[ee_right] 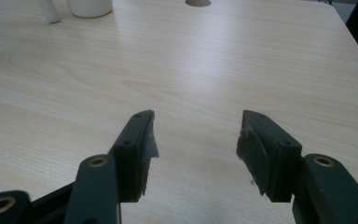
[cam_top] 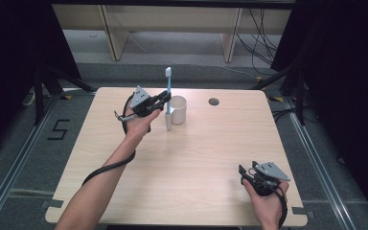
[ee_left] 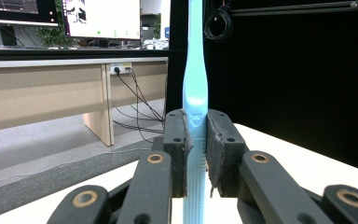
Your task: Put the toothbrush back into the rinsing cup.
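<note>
A light blue toothbrush [cam_top: 168, 91] stands upright, bristle head up, clamped by its handle in my left gripper [cam_top: 163, 99]. In the left gripper view the jaws press on the toothbrush [ee_left: 195, 84] from both sides. It is held just left of a white mug [cam_top: 178, 109] at the back middle of the table; its white lower end reaches down beside the mug's handle. My right gripper [cam_top: 247, 173] rests near the table's front right corner, open with nothing between its pads [ee_right: 144, 149]. The mug's base [ee_right: 89, 7] appears far off at the top of the right gripper view.
The wooden table [cam_top: 187, 167] has a round cable hole [cam_top: 213, 101] at the back right. Cables trail from both grippers. Black curtains and metal floor rails flank the table; wooden desk legs and wires stand behind it.
</note>
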